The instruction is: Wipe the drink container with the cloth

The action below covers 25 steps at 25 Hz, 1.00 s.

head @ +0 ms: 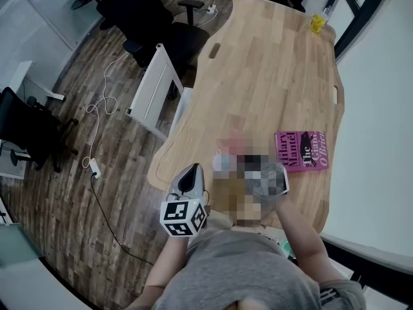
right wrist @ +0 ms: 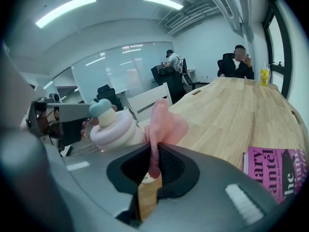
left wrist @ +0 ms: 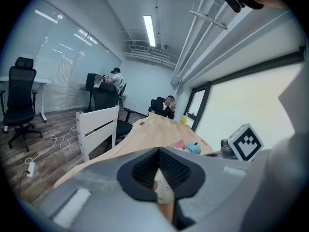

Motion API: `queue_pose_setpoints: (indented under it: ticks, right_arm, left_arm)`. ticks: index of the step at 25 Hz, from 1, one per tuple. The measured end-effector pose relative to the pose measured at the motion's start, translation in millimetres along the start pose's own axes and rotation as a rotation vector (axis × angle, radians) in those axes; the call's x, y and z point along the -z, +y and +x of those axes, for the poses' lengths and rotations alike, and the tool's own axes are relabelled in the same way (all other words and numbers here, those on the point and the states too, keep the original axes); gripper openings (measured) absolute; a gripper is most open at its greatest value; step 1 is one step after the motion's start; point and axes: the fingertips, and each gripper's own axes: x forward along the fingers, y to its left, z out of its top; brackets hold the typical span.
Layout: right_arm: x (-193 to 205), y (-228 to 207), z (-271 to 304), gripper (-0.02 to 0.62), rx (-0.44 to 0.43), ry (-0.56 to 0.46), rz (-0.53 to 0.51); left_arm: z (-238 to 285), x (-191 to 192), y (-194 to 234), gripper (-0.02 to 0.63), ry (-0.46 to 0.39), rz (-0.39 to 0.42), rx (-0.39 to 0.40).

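Observation:
The drink container (right wrist: pixel 116 128) is a lavender bottle with a teal cap, standing on the wooden table (head: pixel 271 76) just left of my right gripper's jaws. My right gripper (right wrist: pixel 155 151) is shut on a pink cloth (right wrist: pixel 166 122), which rises from the pads and rests beside the bottle. In the head view the cloth (head: pixel 231 141) shows past a mosaic patch that hides most of that gripper. My left gripper (head: pixel 192 170) hovers at the table's near left edge, jaws closed with nothing seen between them. From the left gripper view the bottle's teal cap (left wrist: pixel 193 148) stands some way ahead to the right.
A pink book (head: pixel 302 150) lies to the right, near the table edge. At the far end are a yellow cup (head: pixel 317 23) and a seated person. A white chair (head: pixel 153 89) and black office chairs stand left of the table; cables cross the floor.

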Motion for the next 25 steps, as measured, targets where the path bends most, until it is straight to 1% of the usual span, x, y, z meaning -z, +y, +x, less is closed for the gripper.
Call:
queue_pose_setpoints:
  ticks: [9, 17, 25]
  right_arm:
    - [28, -11, 17, 0.032, 0.009, 0.075, -0.003]
    - [46, -18, 32, 0.032, 0.027, 0.134, -0.028]
    - [63, -25, 45, 0.032, 0.041, 0.189, -0.039]
  left_arm:
    - [5, -1, 3, 0.0, 0.006, 0.008, 0.007]
    - [8, -1, 5, 0.0, 0.016, 0.02, 0.019]
    - [12, 0, -2, 0.0, 0.026, 0.037, 0.043]
